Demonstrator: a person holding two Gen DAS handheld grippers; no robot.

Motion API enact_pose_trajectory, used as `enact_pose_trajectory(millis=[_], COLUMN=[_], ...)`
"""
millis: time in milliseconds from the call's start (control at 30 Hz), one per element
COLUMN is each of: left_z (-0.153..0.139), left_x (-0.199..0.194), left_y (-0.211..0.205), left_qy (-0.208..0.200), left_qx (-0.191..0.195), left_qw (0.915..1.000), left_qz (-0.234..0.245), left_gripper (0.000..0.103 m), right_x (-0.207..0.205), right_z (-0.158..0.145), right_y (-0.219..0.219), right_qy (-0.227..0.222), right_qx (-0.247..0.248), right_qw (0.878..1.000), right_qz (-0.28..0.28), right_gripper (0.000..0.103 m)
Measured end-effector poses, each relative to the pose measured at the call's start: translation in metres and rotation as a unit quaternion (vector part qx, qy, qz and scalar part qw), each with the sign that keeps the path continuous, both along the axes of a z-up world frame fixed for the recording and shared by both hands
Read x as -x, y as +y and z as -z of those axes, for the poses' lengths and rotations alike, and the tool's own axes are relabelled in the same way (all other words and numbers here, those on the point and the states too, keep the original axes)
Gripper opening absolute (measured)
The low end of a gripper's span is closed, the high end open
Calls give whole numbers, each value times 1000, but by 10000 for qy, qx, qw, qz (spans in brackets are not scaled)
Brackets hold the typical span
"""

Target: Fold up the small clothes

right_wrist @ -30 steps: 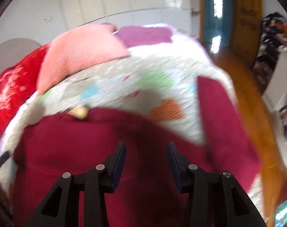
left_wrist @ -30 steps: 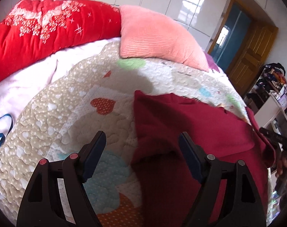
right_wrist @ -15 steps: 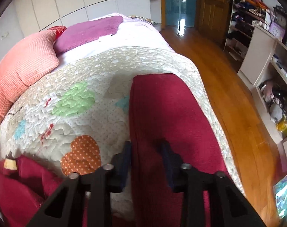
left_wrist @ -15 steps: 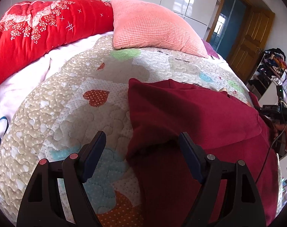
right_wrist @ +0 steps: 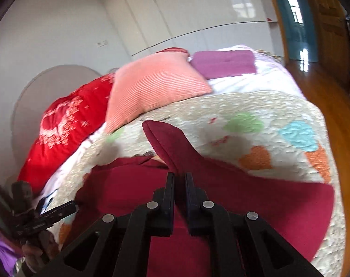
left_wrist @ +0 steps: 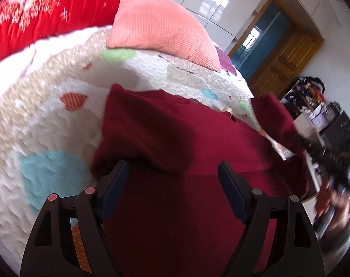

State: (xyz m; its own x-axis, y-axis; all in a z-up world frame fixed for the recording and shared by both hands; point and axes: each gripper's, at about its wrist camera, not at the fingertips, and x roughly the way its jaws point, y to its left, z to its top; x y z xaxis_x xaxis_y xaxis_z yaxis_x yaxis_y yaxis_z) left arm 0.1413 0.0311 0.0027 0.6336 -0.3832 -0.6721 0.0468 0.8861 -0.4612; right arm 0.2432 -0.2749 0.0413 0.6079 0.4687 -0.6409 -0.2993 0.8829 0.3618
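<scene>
A bed takes most of both views, and a quilt point(left_wrist: 47, 124) with coloured hearts covers it. At the head end of the bed a red blanket point(left_wrist: 43, 16) lies bunched, and a pink pillow point(left_wrist: 161, 30) leans just beside it, on the quilt's far edge. In the right wrist view a purple cushion point(right_wrist: 223, 63) lies beside the pink pillow, near the bed's far corner. Past the bed's side edge there is a wooden floor point(right_wrist: 332, 87) and a wooden door point(left_wrist: 283, 62).

A dark red garment point(left_wrist: 179, 203) is spread on the quilt, at the near edge of the bed. Its left sleeve is folded over the body, and the fold makes a thick ridge across the cloth.

The left gripper point(left_wrist: 172, 180) hangs over the garment with its jaws wide apart. The ridge of the folded sleeve lies just ahead of them, and the pads do not press on anything.

The right gripper point(right_wrist: 180, 181) has its jaws closed on the other sleeve point(right_wrist: 168, 140) of the garment. The sleeve is pinched between the pads and stands up from them, folded double, pointing toward the pink pillow. The rest of the garment hangs down from this grip to the quilt. In the left wrist view the same sleeve shows lifted at the right side, over the bed's edge, but it is blurred there.
</scene>
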Motion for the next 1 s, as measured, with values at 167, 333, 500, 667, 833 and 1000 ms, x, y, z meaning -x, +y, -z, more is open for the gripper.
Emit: enact_pose_trajectory(millis=[167,333,500,667,833,1000], left_z=[1,-1,7,6,-19,-76], left_x=[-11,-29,-57,-71,-78,-50], left_y=[-19,-49,-81,-109,-123,-73], left_qy=[258,336,482,270,17,-1004], left_qx=[468,284,-35,-212,-387,-559], left_qw=[9984,9985,9982,9987,9979,9933], left_qz=[180,330,360,383,525,-96], left_gripper=[79,80,80,61,9,9], right_x=[8,37,75,101,106,100], right_z=[64,54,36,30,28,23], right_y=[58,29,-14,-47,-78,-97], right_qy=[790,808,650,452,483,371], right_qx=[292,-297,-507,-570,-512,-449], right_qw=[9944,9950,9962,9973,9950,9917], right_qz=[-644,-510,-276,99,712,1149], right_gripper=[11,41,48,48,48,50])
